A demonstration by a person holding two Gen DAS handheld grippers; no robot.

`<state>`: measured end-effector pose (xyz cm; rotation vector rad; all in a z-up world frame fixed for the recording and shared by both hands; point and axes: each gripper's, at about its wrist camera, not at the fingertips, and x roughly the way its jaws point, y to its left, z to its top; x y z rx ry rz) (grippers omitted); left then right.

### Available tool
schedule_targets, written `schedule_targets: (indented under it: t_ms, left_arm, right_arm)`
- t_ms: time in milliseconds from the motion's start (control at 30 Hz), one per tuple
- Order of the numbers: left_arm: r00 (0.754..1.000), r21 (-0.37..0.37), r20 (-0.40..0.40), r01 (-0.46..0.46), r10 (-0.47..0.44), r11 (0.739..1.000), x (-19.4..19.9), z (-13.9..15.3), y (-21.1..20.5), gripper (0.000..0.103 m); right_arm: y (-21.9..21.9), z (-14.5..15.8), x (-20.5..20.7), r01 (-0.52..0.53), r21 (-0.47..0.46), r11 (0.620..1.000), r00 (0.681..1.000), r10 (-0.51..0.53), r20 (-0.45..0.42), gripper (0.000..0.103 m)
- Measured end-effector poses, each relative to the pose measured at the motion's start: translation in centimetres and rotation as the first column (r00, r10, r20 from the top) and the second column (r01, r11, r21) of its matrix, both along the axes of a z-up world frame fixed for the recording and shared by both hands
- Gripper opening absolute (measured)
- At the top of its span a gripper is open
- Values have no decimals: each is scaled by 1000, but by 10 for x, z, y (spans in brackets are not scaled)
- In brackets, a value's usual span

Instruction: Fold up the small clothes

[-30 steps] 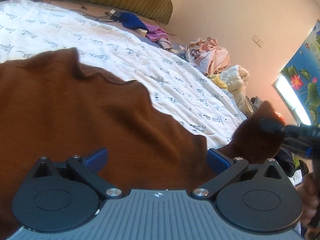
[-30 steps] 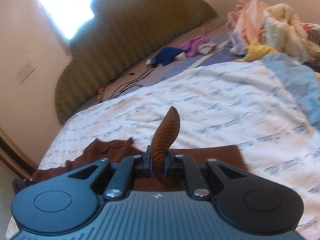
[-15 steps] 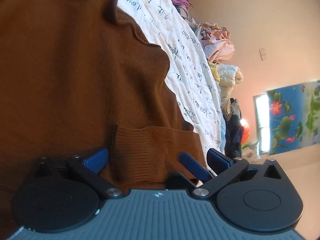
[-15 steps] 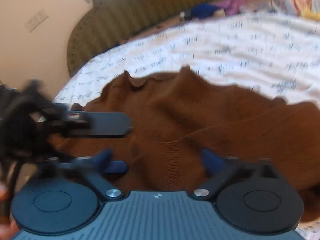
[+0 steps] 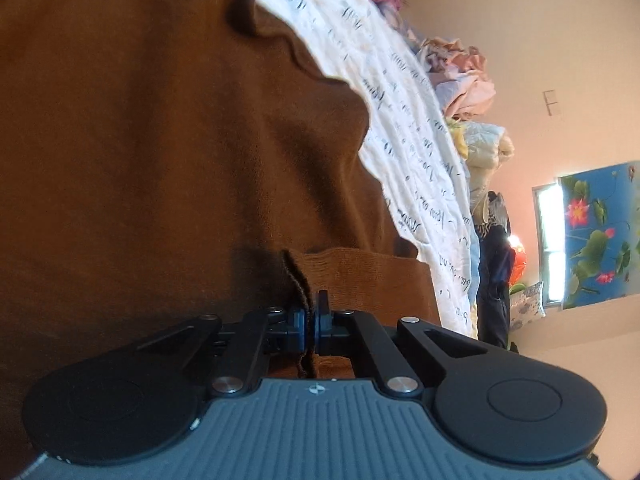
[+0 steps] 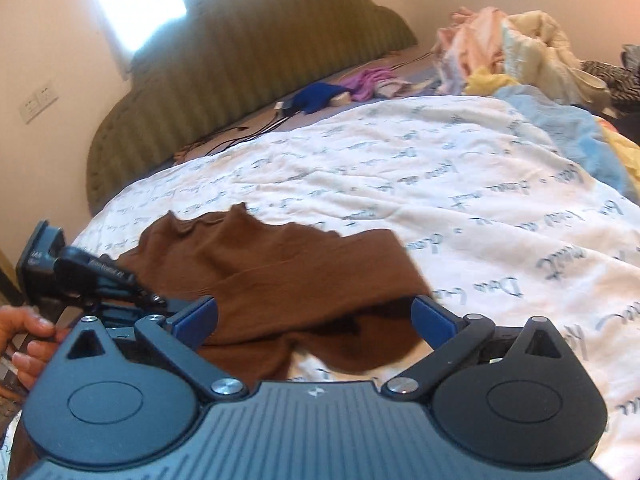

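The left gripper (image 5: 310, 322) has just clamped shut on the ribbed cuff (image 5: 360, 276) of a brown knit sweater (image 6: 280, 280), while the right gripper (image 6: 314, 320) has let go, jaws wide with loose cloth between them. A sleeve fold probably comes next. The sweater lies across the lower left of the white script-printed quilt (image 6: 460, 208), its long axis running left to right.

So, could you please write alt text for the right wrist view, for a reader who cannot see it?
The right gripper is open above a brown sweater on a white quilt with script print. The left gripper reaches in at left; a clothes pile sits behind.
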<state>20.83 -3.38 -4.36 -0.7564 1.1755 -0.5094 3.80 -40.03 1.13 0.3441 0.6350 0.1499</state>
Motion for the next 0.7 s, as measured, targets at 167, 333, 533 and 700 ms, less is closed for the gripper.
schedule_targets:
  t_ms: [167, 333, 533, 700]
  left_arm:
    - [991, 41, 135, -19, 13, 999, -9, 37, 26, 3]
    - [976, 71, 217, -46, 29, 996, -23, 72, 79, 3]
    - [974, 127, 216, -102, 73, 987, -30, 69, 129, 3]
    - [983, 187, 173, -94, 61, 978, -30, 42, 146, 3]
  right_arm:
    - [-3, 4, -1, 0, -16, 1000, 1000, 0, -5, 103]
    - [4, 11, -2, -22, -39, 999, 1000, 22, 1, 103]
    - [10, 3, 12, -38, 17, 999, 999, 38, -11, 103]
    - [12, -15, 51, -1, 22, 1000, 996, 3, -85, 103]
